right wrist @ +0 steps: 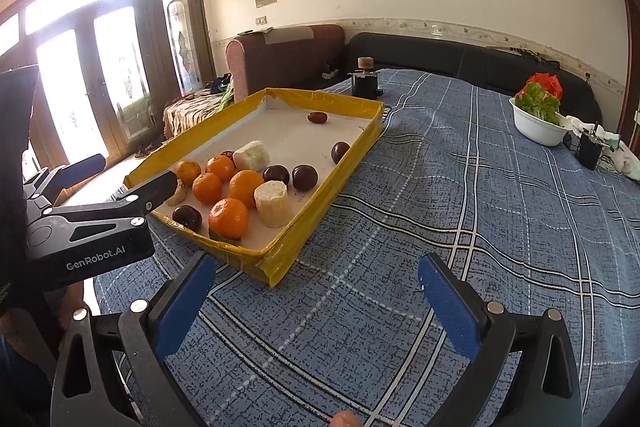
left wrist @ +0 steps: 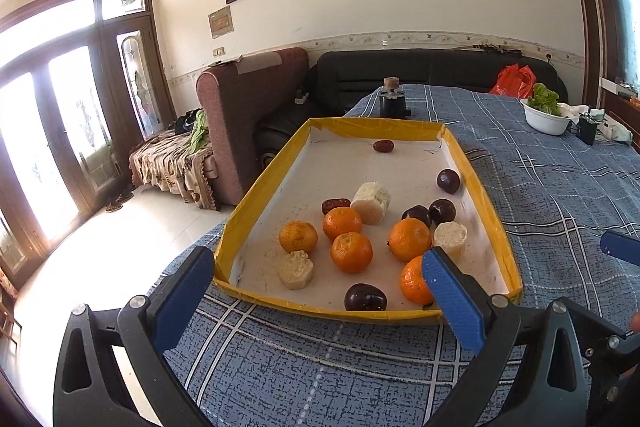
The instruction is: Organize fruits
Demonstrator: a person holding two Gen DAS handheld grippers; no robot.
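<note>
Both tongs, left [left wrist: 318,291] and right [right wrist: 316,301], gaping empty; oranges [left wrist: 351,251], plums [left wrist: 365,297] mixed in tray [left wrist: 472,183], sorting apparently unstarted.

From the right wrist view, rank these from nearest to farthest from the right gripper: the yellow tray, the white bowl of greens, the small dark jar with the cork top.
Measured from the right gripper, open over the cloth:
1. Yellow tray, near corner just ahead, left.
2. White bowl of greens, far right.
3. Small dark jar, far table edge, behind the tray.
</note>
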